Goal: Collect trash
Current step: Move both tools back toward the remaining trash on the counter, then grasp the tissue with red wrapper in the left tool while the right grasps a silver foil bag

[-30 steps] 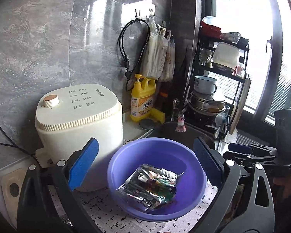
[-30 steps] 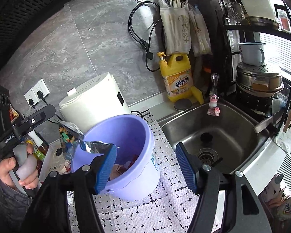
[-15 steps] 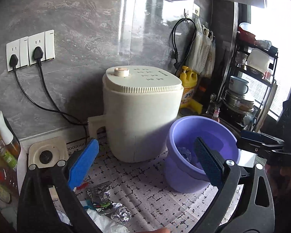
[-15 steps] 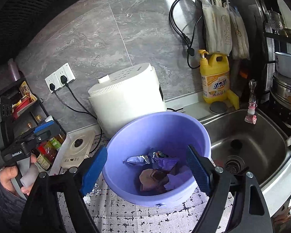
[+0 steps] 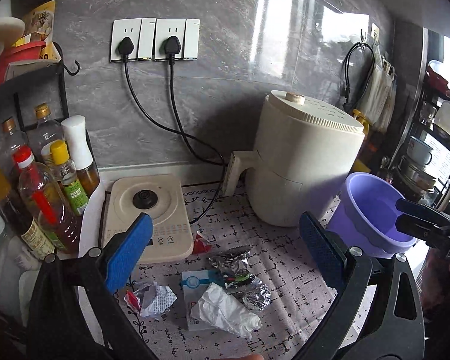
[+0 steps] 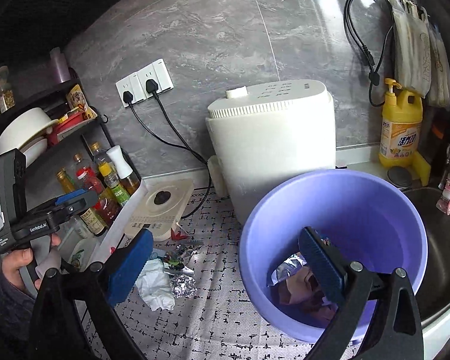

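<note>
- Purple bucket (image 6: 333,240) standing on the patterned mat (image 6: 219,315) beside the cream appliance (image 6: 273,138), just left of the sink (image 6: 444,264); its lower right edge cut off behind the right gripper's frame.
- Inside the bucket, crumpled foil and brownish wrappers (image 6: 297,285), partly hidden by a blue pad; individual pieces hard to tell apart.
- Right gripper (image 6: 225,270) held wide apart, nothing between the pads, one pad over the bucket's mouth and the other over the mat.
- Left gripper (image 5: 222,252) likewise spread open and holding nothing, poised above the loose litter.
- Loose trash lying on the mat in front of the induction plate (image 5: 148,213): white crumpled tissue (image 5: 225,309), foil ball (image 5: 256,297), silver wrapper (image 5: 229,261), flat blue-and-white packet (image 5: 195,285) half covered by the tissue, small red scrap (image 5: 201,241).
- Another crumpled wrapper with red (image 5: 150,298) partly masked by the left pad's arm; print unreadable.
- Seen from the left wrist, only part of the bucket (image 5: 372,213) visible, contents out of sight, its right side crossed by the other gripper's dark body.
- Oil and sauce bottles (image 5: 42,186) crowded at the left edge, labels too distorted to read.
- Yellow detergent bottle (image 6: 400,126) near the sink.
</note>
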### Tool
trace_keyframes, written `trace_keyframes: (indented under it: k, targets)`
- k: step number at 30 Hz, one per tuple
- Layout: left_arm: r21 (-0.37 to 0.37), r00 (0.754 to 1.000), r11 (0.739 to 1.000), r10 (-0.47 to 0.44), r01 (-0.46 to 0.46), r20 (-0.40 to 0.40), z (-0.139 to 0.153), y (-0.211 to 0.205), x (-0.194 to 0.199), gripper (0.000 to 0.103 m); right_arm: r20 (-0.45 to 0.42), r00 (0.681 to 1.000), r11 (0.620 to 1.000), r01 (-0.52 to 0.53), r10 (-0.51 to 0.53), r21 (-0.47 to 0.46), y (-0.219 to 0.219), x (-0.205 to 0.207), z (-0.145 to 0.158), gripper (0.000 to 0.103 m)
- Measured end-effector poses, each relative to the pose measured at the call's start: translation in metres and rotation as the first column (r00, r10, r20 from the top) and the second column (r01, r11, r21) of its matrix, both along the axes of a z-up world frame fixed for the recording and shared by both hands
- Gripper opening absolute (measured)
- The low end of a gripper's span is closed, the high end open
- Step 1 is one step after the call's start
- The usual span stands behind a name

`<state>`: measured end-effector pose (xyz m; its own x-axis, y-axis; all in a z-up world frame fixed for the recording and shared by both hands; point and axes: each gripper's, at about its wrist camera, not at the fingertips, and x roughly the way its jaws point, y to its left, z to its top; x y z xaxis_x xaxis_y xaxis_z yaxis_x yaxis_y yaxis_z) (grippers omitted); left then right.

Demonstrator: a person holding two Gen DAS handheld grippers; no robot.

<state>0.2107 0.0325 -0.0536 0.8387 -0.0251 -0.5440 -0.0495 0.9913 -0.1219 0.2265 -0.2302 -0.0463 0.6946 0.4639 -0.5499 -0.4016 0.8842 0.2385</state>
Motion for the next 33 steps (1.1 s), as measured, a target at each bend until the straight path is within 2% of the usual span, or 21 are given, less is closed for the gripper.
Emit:
trace_keyframes:
  k: [5,9,12,19,23,29,33]
  targets:
    - [-0.021,0.997,0.997,0.068,-0.069,-0.022,-0.014,0.021,-0.013,0.097,-0.018,0.993,0.994,-0.114,0.114,0.002,0.033,0.001,-0.004,0.095]
    - [-0.037,0.992,0.993,0.112,-0.114,-0.050,-0.032,0.031,-0.022,0.097,-0.050,0.976,0.977,-0.212,0.211,-0.015,0.061,0.004,-0.010,0.088]
    - [-0.060,0.985,0.986,0.149,-0.155,-0.086,-0.050,0.039,-0.028,0.097,-0.071,0.963,0.964,-0.263,0.261,-0.034,0.078,0.005,-0.020,0.086]
    - [-0.088,0.964,0.971,0.204,-0.221,-0.170,-0.090,0.055,-0.040,0.097,-0.189,0.935,0.943,-0.321,0.302,-0.082,0.108,0.016,-0.056,0.080]
    - [-0.130,0.950,0.955,0.237,-0.266,-0.203,-0.111,0.066,-0.042,0.097,-0.249,0.917,0.932,-0.346,0.312,-0.106,0.117,0.025,-0.078,0.076]
    - [-0.150,0.938,0.943,0.257,-0.296,-0.233,-0.130,0.075,-0.029,0.097,-0.322,0.896,0.927,-0.357,0.306,-0.113,0.125,0.041,-0.103,0.071]
    - [-0.147,0.934,0.946,0.246,-0.289,-0.258,-0.141,0.079,-0.012,0.097,-0.352,0.886,0.924,-0.362,0.301,-0.122,0.135,0.053,-0.118,0.066]
